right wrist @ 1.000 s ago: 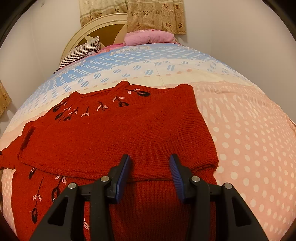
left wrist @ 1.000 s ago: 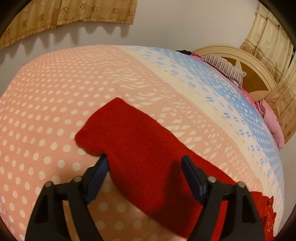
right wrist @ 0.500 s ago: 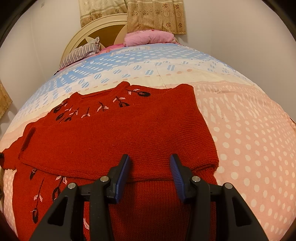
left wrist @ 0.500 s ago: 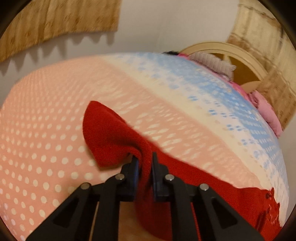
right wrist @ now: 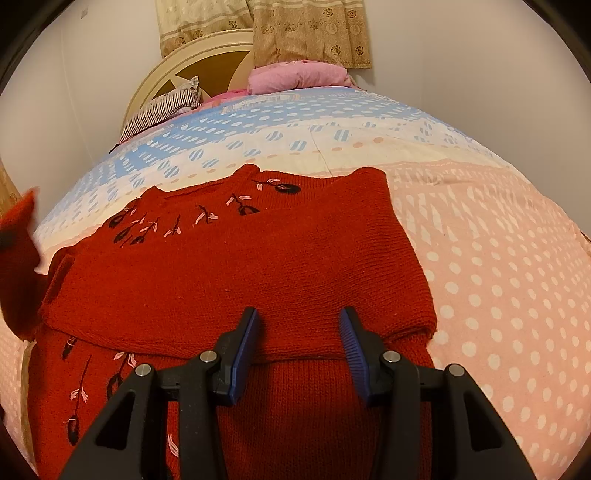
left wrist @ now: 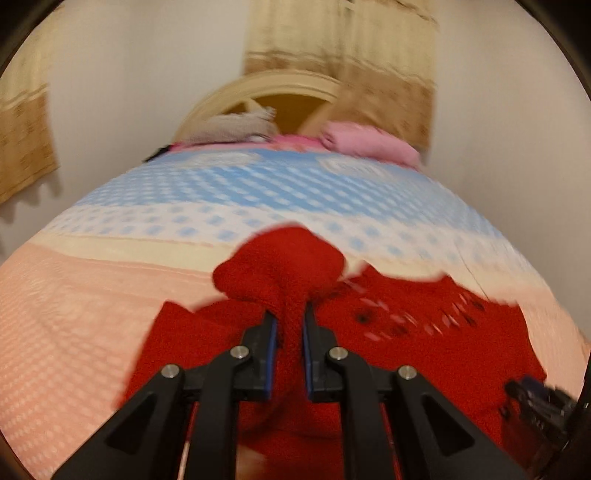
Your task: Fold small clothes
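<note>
A red knit sweater [right wrist: 236, 266] with black and pink flower embroidery lies on the bed, one sleeve folded across its chest. My left gripper [left wrist: 290, 323] is shut on the other red sleeve [left wrist: 284, 258] and holds it lifted above the sweater body [left wrist: 424, 343]. The lifted sleeve also shows at the left edge of the right wrist view [right wrist: 16, 236]. My right gripper [right wrist: 299, 325] is open and empty, hovering just above the folded sleeve at the sweater's lower middle. The right gripper shows blurred at the lower right of the left wrist view [left wrist: 539, 402].
The bed sheet [right wrist: 498, 258] is pink with white dots near me, blue and white further up. A striped pillow [right wrist: 162, 109] and pink bedding [right wrist: 299, 75] lie by the cream headboard [right wrist: 207, 62]. Walls and curtains [right wrist: 310, 33] stand behind.
My left gripper shut on the sleeve, lifted it and swung it round over the sweater toward the headboard side. My right gripper stayed open and still.
</note>
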